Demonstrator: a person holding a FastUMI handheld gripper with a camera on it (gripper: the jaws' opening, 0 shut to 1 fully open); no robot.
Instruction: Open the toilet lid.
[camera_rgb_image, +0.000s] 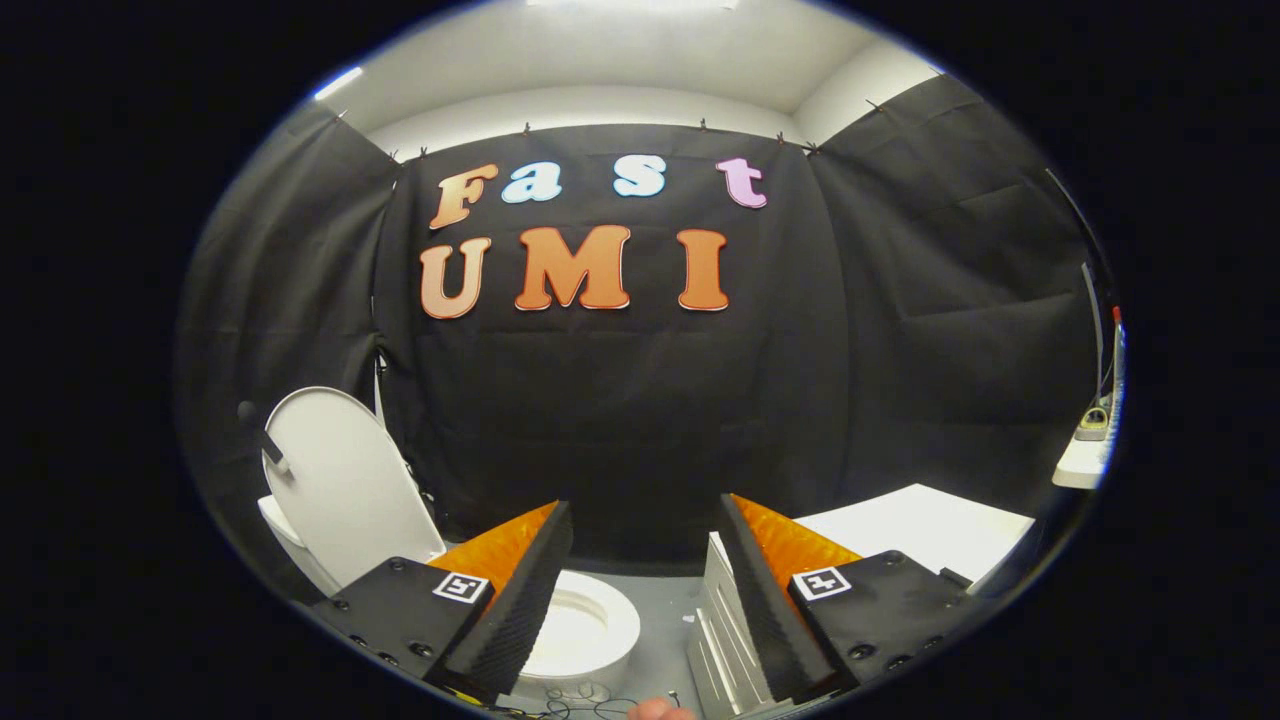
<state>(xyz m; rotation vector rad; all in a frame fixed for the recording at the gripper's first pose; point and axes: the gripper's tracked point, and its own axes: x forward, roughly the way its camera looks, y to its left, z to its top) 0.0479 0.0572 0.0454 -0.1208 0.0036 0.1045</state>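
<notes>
White plastic is standing upright beyond my left finger: the toilet lid (335, 480) is leaning back, fully raised, against the black cloth wall (620, 420). Below it the toilet seat (590, 625) is lying flat over the bowl, partly hidden behind that same finger. I am holding the gripper (645, 590) with its fingers spread wide apart, gripping nothing. Beyond the right finger a white cabinet (925, 530) is sitting on the grey floor (660, 640), its ribbed side facing the toilet. Thin cables are lying on the floor just beside the bowl.
</notes>
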